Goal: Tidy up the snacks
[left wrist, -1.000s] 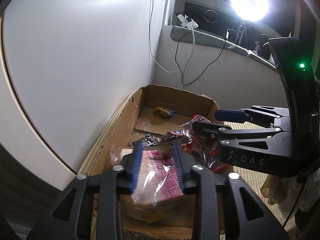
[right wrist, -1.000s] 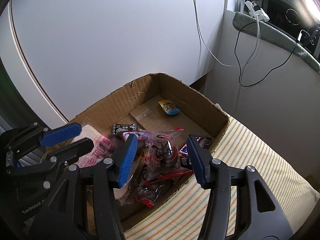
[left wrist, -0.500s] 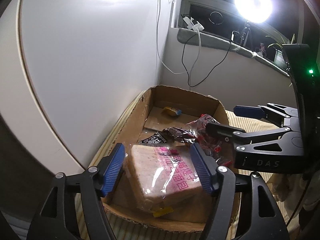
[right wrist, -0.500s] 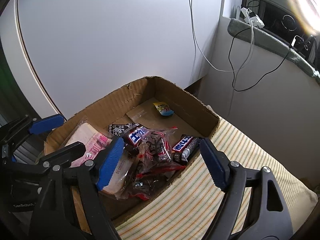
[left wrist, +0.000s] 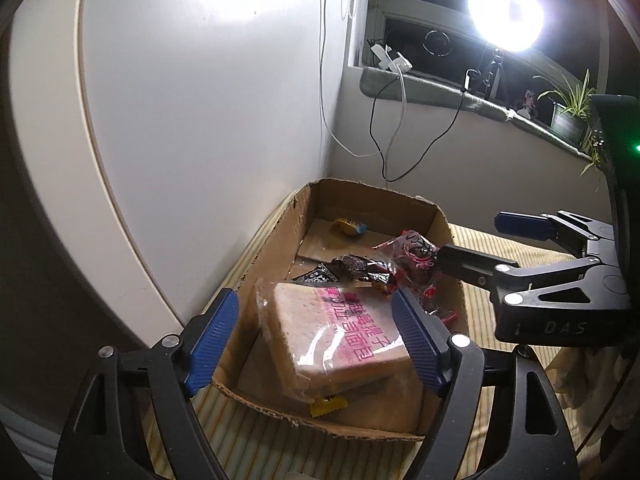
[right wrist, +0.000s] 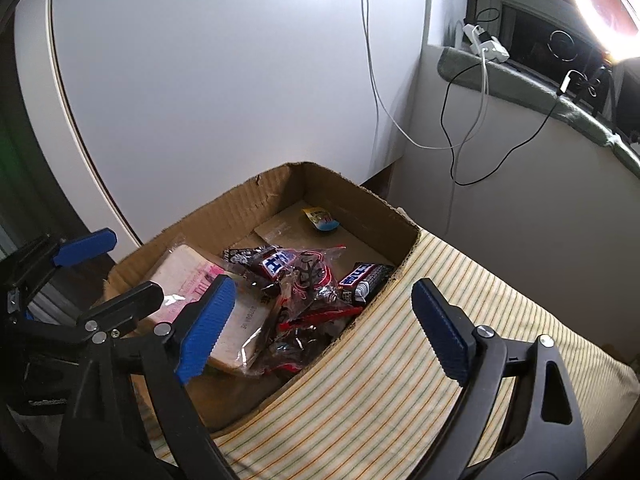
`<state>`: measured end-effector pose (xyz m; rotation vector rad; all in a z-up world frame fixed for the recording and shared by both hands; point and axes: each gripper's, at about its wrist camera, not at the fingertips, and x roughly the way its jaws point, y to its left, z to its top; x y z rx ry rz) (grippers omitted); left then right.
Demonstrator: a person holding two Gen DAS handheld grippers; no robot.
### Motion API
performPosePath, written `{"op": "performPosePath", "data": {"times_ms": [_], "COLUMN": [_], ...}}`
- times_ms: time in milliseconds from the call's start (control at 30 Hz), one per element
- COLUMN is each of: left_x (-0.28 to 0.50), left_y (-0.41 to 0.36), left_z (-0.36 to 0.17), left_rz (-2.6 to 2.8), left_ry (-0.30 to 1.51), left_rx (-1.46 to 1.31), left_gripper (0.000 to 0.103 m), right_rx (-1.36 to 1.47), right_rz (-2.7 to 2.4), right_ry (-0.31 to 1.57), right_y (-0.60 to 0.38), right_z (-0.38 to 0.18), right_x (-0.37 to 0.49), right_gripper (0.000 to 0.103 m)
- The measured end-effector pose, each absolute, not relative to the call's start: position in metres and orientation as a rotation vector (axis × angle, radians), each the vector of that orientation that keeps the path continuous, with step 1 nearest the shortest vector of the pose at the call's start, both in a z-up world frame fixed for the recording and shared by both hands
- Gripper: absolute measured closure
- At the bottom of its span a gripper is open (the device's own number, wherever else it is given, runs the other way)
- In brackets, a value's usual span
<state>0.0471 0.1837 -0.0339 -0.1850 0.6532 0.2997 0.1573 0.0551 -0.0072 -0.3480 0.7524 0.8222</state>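
I saw the cardboard box (right wrist: 344,196) on the striped cloth (right wrist: 400,380) holding the bagged bread (left wrist: 340,332), a red-printed snack bag (right wrist: 312,280), chocolate bars (right wrist: 362,278) and a small yellow packet (right wrist: 320,218) at the far end. My left gripper (left wrist: 316,340) had just been opening, pads clear of the bread between them; my right gripper (right wrist: 320,328) had likewise just spread, gripping nothing.

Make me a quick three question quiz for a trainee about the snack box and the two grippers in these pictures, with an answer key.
1. True or false: the left gripper is clamped on the wrapped bread.
2. Which snack lies alone at the far end of the cardboard box? A) the small yellow and blue packet B) the bread C) a dark bar with blue and white lettering
3. Fill in: the box rests on a ______ cloth.

Key
1. False: its jaws have just been opening, and its pads stand clear of the bread lying in the box. The right gripper has likewise just been opening and holds nothing.
2. A
3. striped
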Motion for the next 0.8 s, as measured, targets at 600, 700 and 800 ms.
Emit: {"op": "performPosePath", "data": {"times_ms": [600,700,800], "left_x": [0.018,0.015,0.013], "left_y": [0.16,0.159,0.156], "left_z": [-0.019,-0.019,-0.019], "left_rz": [0.315,0.316,0.315], "left_ry": [0.611,0.609,0.61], "left_rx": [-0.17,-0.175,-0.177], "left_gripper": [0.023,0.023,0.022], "right_rx": [-0.256,-0.251,-0.257], "right_rz": [0.728,0.711,0.699], "right_ry": [0.694,0.682,0.678], "right_y": [0.014,0.008,0.004], "right_z": [0.019,0.019,0.019], "right_x": [0.122,0.116,0.111], "right_gripper": [0.011,0.011,0.011]}}
